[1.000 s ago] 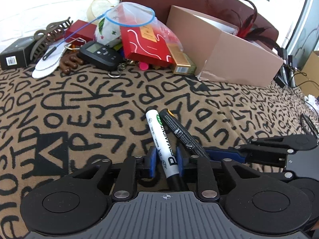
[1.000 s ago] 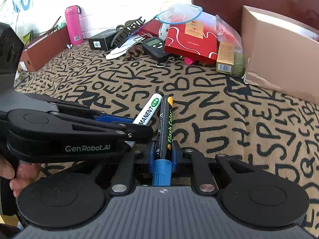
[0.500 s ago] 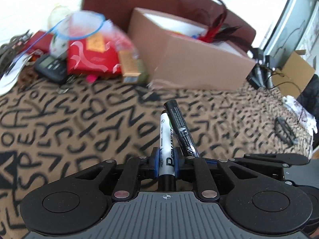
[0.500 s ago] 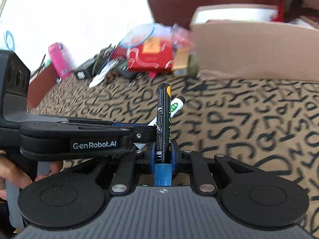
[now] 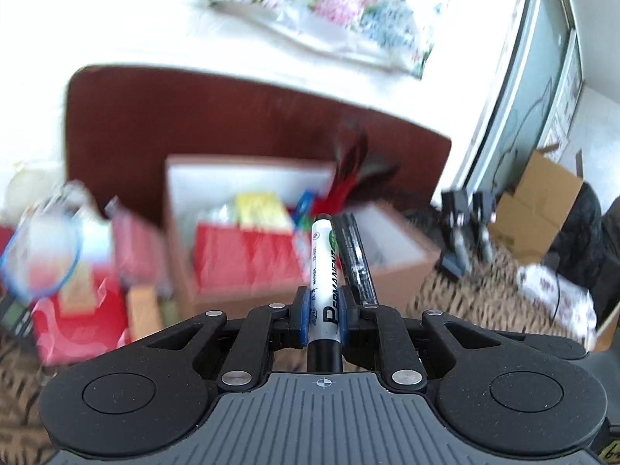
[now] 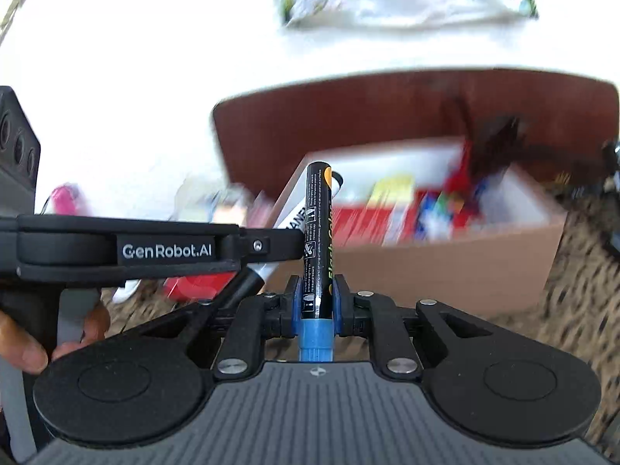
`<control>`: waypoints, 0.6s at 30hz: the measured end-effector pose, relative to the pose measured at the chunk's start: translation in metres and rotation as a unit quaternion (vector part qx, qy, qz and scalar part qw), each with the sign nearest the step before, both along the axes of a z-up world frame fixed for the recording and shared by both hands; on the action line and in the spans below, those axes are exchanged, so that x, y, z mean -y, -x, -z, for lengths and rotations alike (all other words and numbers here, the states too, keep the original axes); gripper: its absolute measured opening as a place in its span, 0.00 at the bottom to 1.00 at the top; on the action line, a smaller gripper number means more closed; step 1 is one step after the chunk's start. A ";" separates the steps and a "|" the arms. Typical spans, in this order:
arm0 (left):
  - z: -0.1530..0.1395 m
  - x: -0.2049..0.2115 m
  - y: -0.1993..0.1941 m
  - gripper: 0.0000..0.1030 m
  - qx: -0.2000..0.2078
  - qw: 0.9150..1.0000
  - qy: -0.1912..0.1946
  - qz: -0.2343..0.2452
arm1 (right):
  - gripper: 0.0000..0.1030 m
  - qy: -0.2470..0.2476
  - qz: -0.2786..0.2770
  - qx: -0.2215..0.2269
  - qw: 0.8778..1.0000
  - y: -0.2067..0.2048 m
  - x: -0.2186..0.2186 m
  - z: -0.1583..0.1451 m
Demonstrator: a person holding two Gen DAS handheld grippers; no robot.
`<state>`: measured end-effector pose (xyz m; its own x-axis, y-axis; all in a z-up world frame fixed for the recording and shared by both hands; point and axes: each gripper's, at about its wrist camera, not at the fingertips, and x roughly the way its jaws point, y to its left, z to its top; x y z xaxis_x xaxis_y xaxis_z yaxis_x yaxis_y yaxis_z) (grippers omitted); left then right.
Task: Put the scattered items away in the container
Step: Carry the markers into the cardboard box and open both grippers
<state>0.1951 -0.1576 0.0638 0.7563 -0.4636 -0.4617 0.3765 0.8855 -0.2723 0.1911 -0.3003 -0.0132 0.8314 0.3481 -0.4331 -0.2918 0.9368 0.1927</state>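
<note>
My left gripper (image 5: 324, 312) is shut on a white permanent marker (image 5: 324, 271) that points up toward the open cardboard box (image 5: 391, 271). The black marker (image 5: 354, 259) shows just to its right. In the right wrist view my right gripper (image 6: 317, 296) is shut on that black marker with a blue end (image 6: 317, 240). It too points toward the cardboard box (image 6: 445, 267). The left gripper body (image 6: 128, 248) reaches in from the left, with the white marker (image 6: 294, 217) behind the black one. Both markers are lifted off the patterned cloth. The box holds red, yellow and blue items, blurred.
Red packets and a plastic bag (image 5: 58, 255) lie left of the box. A dark red headboard (image 5: 232, 116) stands behind it. Another cardboard box (image 5: 538, 201) and cables sit at far right. A person's hand (image 6: 23, 341) holds the left gripper's handle.
Both grippers lifted their markers off the patterned cloth and swung up and toward the cardboard box, whose open inside now shows. The left pads closed tighter on the white marker.
</note>
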 end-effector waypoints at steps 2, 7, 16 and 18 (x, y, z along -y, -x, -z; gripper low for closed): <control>-0.010 0.012 -0.020 0.10 0.004 1.000 0.010 0.001 | 0.18 -0.003 0.014 0.012 1.000 -0.019 0.011 -0.013; -0.021 0.034 -0.067 0.10 0.006 0.999 0.032 -0.001 | 0.18 0.006 0.034 0.028 0.999 -0.064 0.033 -0.025; 0.004 0.068 -0.134 0.11 -0.015 0.999 0.034 0.003 | 0.18 0.011 0.053 0.002 0.999 -0.129 0.065 0.000; 0.011 0.071 -0.142 0.42 -0.009 0.999 0.037 0.005 | 0.19 0.017 0.052 -0.013 0.998 -0.142 0.068 0.008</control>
